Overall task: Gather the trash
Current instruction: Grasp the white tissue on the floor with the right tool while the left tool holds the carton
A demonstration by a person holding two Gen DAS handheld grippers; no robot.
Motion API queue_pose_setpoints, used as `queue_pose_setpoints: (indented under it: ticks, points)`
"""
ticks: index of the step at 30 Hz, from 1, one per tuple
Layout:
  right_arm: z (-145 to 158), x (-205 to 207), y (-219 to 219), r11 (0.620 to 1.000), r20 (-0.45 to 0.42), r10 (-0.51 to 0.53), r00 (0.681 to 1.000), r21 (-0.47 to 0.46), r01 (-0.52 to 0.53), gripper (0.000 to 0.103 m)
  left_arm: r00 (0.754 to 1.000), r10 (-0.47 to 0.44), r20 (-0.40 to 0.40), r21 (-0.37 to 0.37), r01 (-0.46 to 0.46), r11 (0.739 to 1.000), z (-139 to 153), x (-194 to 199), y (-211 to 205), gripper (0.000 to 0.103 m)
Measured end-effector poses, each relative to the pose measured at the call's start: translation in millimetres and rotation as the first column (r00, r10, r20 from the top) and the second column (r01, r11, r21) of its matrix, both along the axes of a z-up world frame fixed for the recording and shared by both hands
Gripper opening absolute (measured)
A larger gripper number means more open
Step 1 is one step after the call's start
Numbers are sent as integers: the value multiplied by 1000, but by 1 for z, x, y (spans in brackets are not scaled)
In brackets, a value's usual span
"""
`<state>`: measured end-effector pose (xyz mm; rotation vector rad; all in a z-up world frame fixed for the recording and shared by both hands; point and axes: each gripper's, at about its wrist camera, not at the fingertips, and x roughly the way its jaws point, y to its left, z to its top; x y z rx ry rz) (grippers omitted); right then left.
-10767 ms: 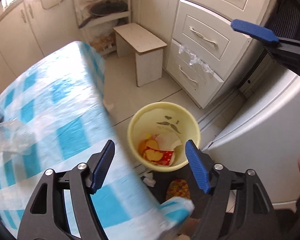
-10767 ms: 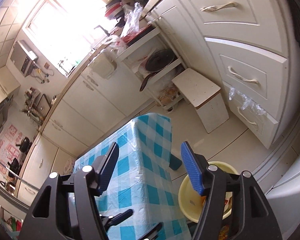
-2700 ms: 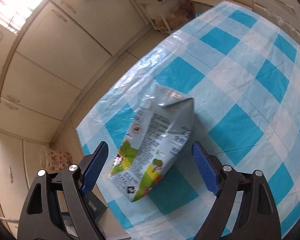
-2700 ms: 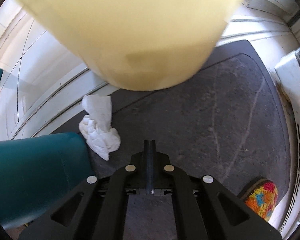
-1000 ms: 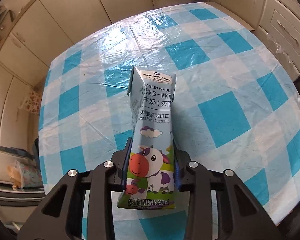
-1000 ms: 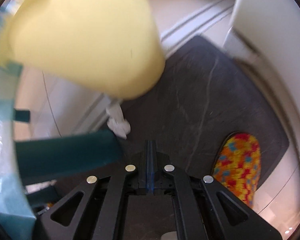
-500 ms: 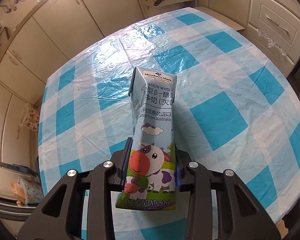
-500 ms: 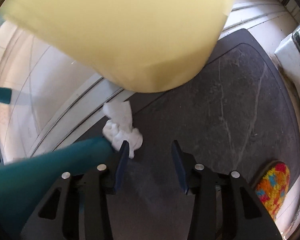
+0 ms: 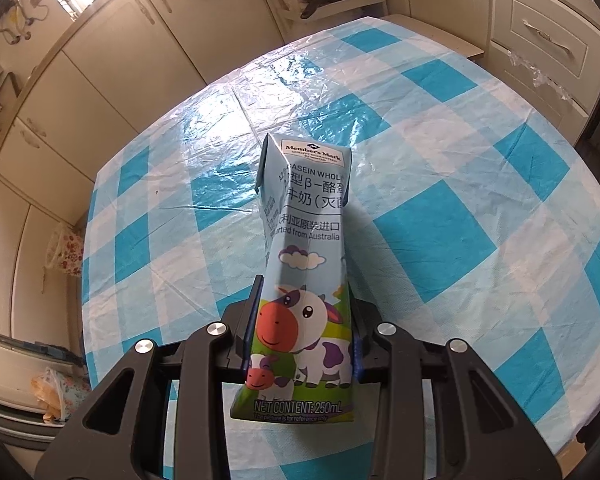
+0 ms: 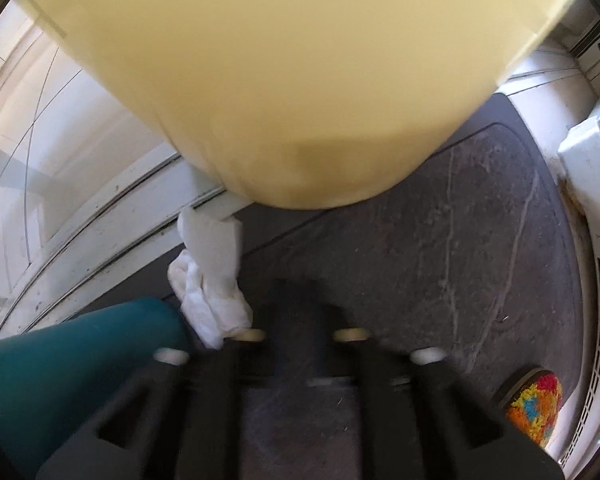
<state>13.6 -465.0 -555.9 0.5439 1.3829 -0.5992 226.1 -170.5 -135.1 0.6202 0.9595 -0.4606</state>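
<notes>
Here the left gripper clamps a milk carton by its lower sides, held above the blue-checked tablecloth, with cream cabinets beyond. The right gripper is motion-blurred, so I cannot tell how its jaws stand; a crumpled white tissue lies just beside it on the dark mat, under the yellow trash bin.
</notes>
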Motion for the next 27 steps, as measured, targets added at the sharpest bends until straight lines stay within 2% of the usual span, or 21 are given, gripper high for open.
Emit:
queue_pose_setpoints:
  ticks: [2,6,11,16,19,21,22,23,24,27]
  points:
    - [-1,-8,-3,996,12,-53,999,71,52,0,1000,-8,-13,-15,8,1000,2,-1,0,32]
    - [10,-37,-9,974,39,-192,981,131,185,0,999,-36,-26,-43,35,998,8,-9,-4,32]
    - [40,-76,-20,939,64,-324,944,144,313,0,997,-69,-36,-170,62,984,35,-23,-8,32]
    - [75,-95,-24,940,101,-336,937,103,326,0,996,-52,-69,-338,26,941,62,-32,5,32]
    - [68,-96,-26,928,111,-362,926,136,346,0,996,-31,-89,-372,-4,928,65,-36,16,32]
    - [54,-86,-27,936,109,-333,936,157,315,2,995,-25,-97,-370,-13,929,62,-37,19,32]
    - [61,-68,-36,941,96,-310,946,169,292,9,995,-23,-100,-365,-15,931,60,-37,20,32]
    - [54,-58,-30,952,88,-276,957,166,259,41,994,-22,-105,-361,-17,932,58,-37,21,32]
    - [56,-51,-25,963,100,-240,966,147,224,54,994,-22,-108,-357,-18,934,56,-36,20,32]
    - [50,-20,-16,984,113,-156,981,105,145,54,993,-30,-111,-339,-10,941,51,-32,17,32]
